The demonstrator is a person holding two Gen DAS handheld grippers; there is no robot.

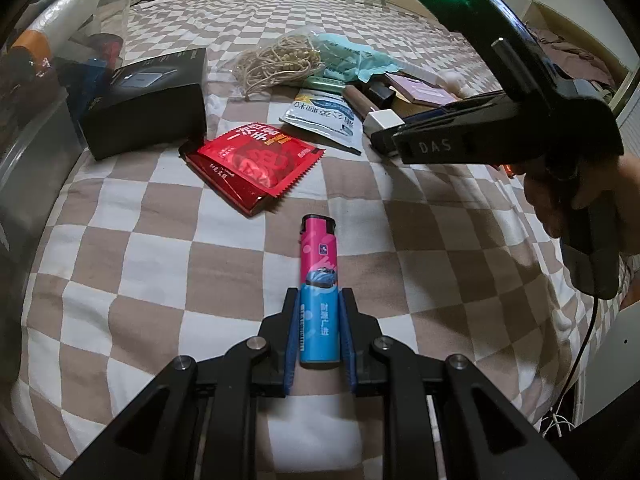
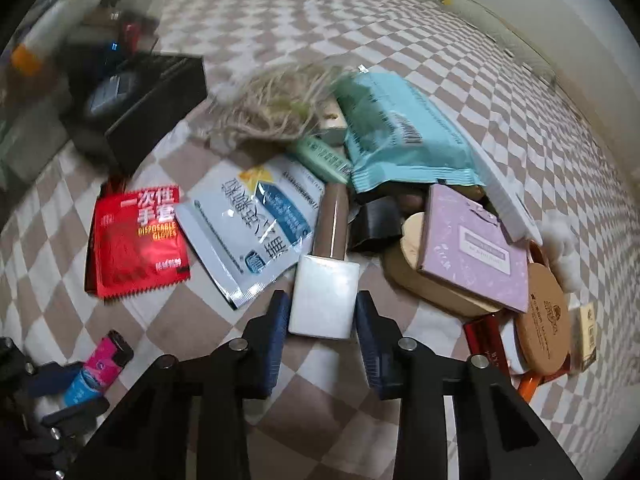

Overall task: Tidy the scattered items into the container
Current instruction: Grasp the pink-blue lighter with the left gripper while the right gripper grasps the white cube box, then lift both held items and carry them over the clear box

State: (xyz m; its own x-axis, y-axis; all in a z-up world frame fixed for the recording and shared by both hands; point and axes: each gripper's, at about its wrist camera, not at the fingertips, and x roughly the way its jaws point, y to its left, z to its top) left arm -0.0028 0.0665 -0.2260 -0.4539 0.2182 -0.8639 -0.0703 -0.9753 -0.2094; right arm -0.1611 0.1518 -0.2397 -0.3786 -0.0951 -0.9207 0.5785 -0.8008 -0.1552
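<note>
Left gripper (image 1: 319, 300) sits low in the bottom centre of its own view, and its blue pads are pressed against both sides of the pink-and-blue lighter (image 1: 319, 292), which lies lengthwise on the checkered bedspread (image 1: 120, 272) with its black cap pointing up the frame. Over to the right gripper (image 2: 323, 300): its jaws are spread, straddling the white cap of a brown bottle (image 2: 326, 276) at centre frame, with a sliver of gap on each side, so it is released, not yet clamped. The clutter is piled to the right of that bottle: a lilac box (image 2: 476, 248), a teal packet (image 2: 404, 136), round wooden discs (image 2: 548, 320). Left of centre lie a white-and-blue sachet (image 2: 252, 220) and the red disposable-gloves packet (image 2: 138, 240), with a tangle of beige string (image 2: 268, 112) above them. A black box (image 1: 148, 100) stands in the upper left, and beside it, hard against the left edge, is the clear plastic container (image 1: 28, 128) with several things showing blurrily through its wall.
</note>
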